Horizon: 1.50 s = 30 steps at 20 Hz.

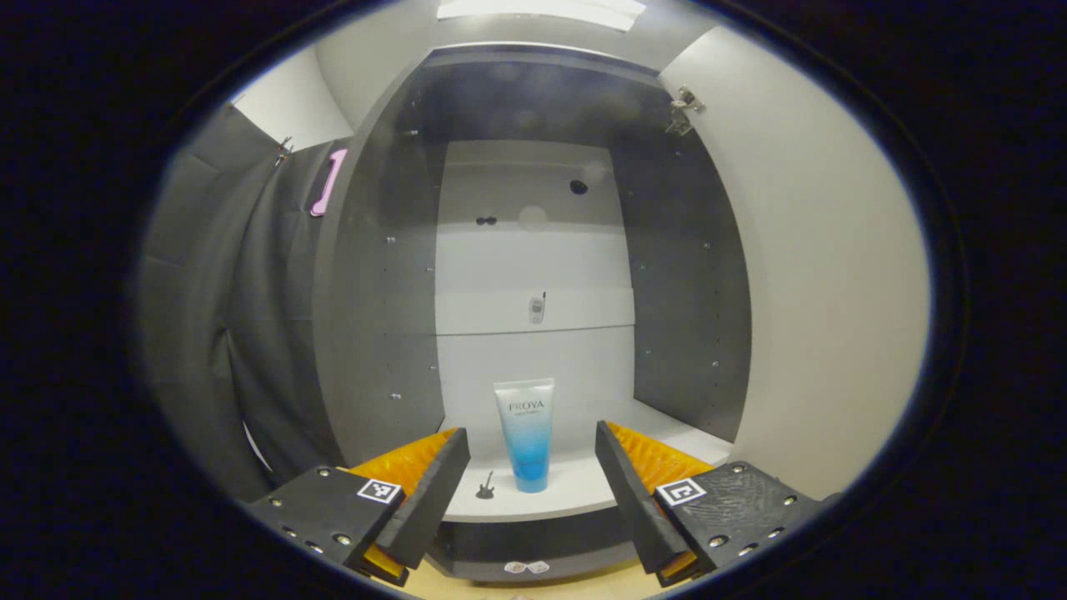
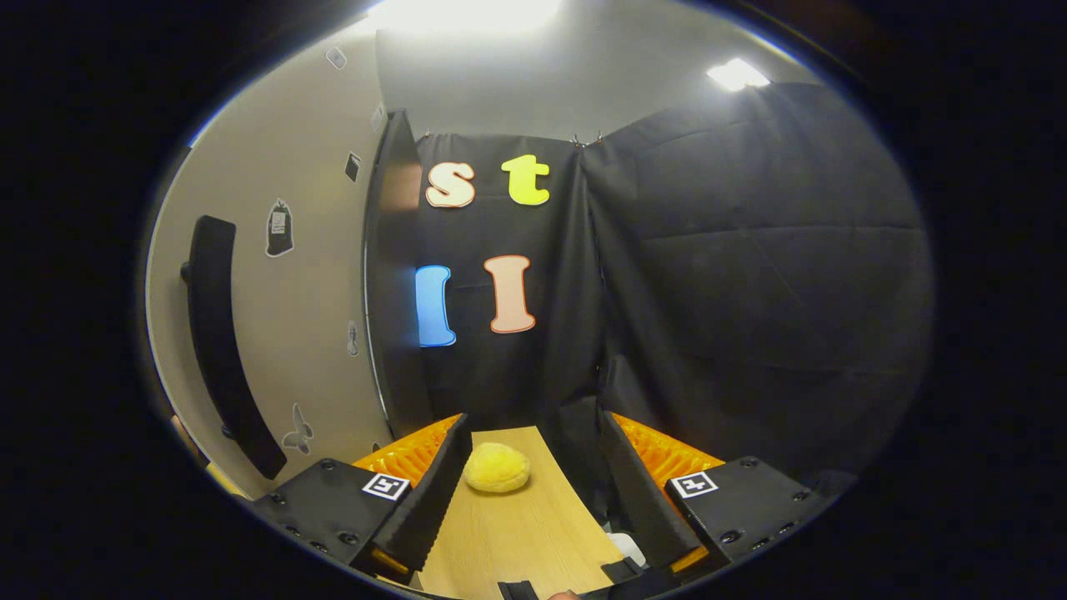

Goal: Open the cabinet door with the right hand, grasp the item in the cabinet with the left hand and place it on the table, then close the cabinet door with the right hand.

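Left hand-held gripper (image 1: 532, 483) is held level with its fingers (image 1: 433, 492) spread wide apart, nothing between them. Right hand-held gripper (image 2: 530, 492) is the same deal, fingers (image 2: 429, 500) wide apart and gripping nothing.

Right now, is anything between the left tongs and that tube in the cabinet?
No. In the left gripper view, bare white shelf separates the open left tongs from the tube.

Count: 1 tube (image 1: 525, 433) on cabinet shelf (image 1: 575, 487); 1 open cabinet door (image 1: 825, 292); 1 door handle (image 2: 223, 346); 1 yellow sponge (image 2: 497, 467) on bench (image 2: 517, 533); 2 ceiling lights (image 2: 733, 73).
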Each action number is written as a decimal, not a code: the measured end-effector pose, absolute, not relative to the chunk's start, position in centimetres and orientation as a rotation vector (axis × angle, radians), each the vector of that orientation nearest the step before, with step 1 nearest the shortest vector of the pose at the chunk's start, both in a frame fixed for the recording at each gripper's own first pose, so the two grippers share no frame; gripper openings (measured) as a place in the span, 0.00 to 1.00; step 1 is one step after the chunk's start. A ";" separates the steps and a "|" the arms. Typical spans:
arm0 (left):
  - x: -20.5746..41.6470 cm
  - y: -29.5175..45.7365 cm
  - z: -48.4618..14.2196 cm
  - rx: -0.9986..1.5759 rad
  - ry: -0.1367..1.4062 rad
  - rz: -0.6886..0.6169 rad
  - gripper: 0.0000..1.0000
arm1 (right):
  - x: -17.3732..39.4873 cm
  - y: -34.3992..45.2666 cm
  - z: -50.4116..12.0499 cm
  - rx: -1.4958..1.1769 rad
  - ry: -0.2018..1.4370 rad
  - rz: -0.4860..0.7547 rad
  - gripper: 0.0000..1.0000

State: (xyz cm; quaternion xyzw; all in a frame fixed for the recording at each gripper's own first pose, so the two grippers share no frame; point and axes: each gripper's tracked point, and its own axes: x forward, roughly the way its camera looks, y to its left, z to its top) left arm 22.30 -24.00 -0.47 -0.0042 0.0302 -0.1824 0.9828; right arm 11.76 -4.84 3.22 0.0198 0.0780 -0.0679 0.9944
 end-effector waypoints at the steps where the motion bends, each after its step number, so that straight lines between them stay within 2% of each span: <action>1: 23.2 -24.1 -1.0 -0.006 0.071 -0.370 0.92 | 11.9 -4.8 2.9 0.041 0.163 -0.150 0.98; 3: 24.8 -24.5 -2.0 -0.007 0.090 -0.373 0.95 | 12.2 -4.8 2.2 0.040 0.180 -0.172 0.98; 4: 25.6 -24.6 -2.6 -0.009 0.101 -0.376 0.92 | 12.4 -4.7 1.8 0.037 0.189 -0.182 0.98; 13: 29.3 -26.5 -4.8 -0.002 0.149 -0.402 0.91 | 13.8 -4.4 0.0 0.024 0.233 -0.223 0.98; 14: 29.4 -26.5 -4.8 0.001 0.142 -0.395 0.85 | 13.9 -4.4 0.0 0.021 0.235 -0.224 0.92; 15: 29.6 -26.5 -4.6 -0.003 0.133 -0.390 0.77 | 13.9 -4.5 -0.1 0.019 0.237 -0.225 0.98; 16: 29.3 -26.3 -4.5 -0.009 0.130 -0.381 0.65 | 14.0 -4.6 -0.2 0.017 0.239 -0.224 0.98; 17: 29.2 -26.3 -4.6 -0.014 0.136 -0.385 0.52 | 14.0 -4.7 -0.3 0.017 0.239 -0.223 0.93; 18: 29.5 -26.3 -4.6 -0.022 0.131 -0.383 0.55 | 14.0 -4.8 -0.3 0.019 0.240 -0.220 0.93; 19: 29.3 -26.2 -4.6 -0.034 0.134 -0.387 0.52 | 13.9 -4.9 -0.4 0.020 0.241 -0.217 0.93; 20: 29.0 -26.1 -4.5 -0.046 0.134 -0.395 0.49 | 14.0 -5.0 -0.5 0.022 0.243 -0.214 0.98; 21: 28.6 -26.1 -4.4 -0.056 0.133 -0.404 0.49 | 13.9 -5.1 -0.5 0.027 0.247 -0.210 0.93; 22: 27.9 -26.0 -4.1 -0.064 0.123 -0.410 0.49 | 14.0 -5.1 -0.6 0.034 0.247 -0.202 0.98; 25: 25.8 -25.4 -3.3 -0.043 0.083 -0.416 0.46 | 14.1 -5.3 -0.6 0.047 0.245 -0.176 0.93; 27: 23.9 -24.9 -3.0 -0.023 0.065 -0.412 0.49 | 14.4 -5.1 -0.6 0.050 0.245 -0.151 0.93; 28: 23.2 -24.6 -2.8 -0.020 0.061 -0.411 0.46 | 14.5 -5.0 -0.6 0.051 0.244 -0.137 0.93; 29: 22.3 -24.2 -2.7 -0.021 0.057 -0.409 0.46 | 14.6 -4.9 -0.6 0.051 0.244 -0.123 0.98; 30: 21.4 -23.9 -2.7 -0.021 0.054 -0.403 0.49 | 14.7 -4.8 -0.6 0.051 0.245 -0.109 0.98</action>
